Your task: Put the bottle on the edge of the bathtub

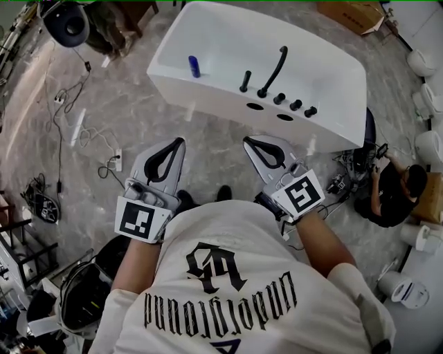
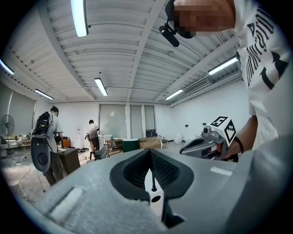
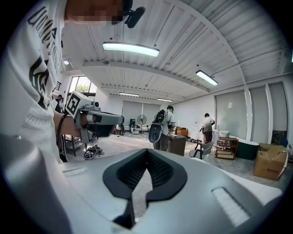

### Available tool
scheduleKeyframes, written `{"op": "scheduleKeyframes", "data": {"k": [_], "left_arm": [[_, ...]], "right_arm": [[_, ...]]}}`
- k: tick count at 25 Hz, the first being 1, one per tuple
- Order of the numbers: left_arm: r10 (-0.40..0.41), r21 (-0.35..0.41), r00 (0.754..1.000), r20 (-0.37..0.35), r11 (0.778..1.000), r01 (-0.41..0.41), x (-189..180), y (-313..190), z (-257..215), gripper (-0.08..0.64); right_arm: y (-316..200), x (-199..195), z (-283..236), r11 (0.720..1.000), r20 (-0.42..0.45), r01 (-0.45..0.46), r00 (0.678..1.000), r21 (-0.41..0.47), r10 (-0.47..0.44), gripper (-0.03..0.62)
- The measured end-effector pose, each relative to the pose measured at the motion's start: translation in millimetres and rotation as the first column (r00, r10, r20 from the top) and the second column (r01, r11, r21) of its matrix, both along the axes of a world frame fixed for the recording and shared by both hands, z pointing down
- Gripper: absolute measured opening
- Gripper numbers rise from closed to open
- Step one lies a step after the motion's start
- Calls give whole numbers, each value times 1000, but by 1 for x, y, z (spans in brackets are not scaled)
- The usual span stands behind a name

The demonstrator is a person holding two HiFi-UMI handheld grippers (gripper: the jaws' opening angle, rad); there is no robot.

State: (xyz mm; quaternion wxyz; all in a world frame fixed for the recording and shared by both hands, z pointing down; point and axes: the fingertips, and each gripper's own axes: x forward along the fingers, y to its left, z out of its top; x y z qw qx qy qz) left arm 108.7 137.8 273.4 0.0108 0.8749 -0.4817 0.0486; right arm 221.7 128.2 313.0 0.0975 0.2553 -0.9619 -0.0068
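A small blue bottle stands upright on the left rim of the white bathtub, which lies ahead of me on the marble floor. A black faucet and several black knobs sit on the tub's near ledge. My left gripper and right gripper are held side by side in front of my chest, short of the tub and well apart from the bottle. Both are shut with nothing between their jaws. In the left gripper view the left gripper shows closed pads, and so does the right gripper in its own view.
A person crouches by the tub's right end among cables. White toilets line the right edge and a cardboard box lies beyond the tub. A fan and loose cables are on the left. Two people stand across the room.
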Motion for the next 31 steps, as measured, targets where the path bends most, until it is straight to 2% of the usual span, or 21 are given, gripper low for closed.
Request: {"op": "scheduleKeyframes", "data": {"k": [15,21,31], "left_arm": [[-54,-25,998,-16,998,53,-45,39,0,8],[-66,-29,998,-17,997,66,-30,56,10,8],[-32,-20,999,-12,999,32,-8,57,9,8]], "right_arm": [[40,-43,-17,1000,37,29,999,-1,-29,2],[55,-27,-12,999,31,42,999,9,-42,2],[64,-8,-13,1000,44,22,999,5,-22,2]]}}
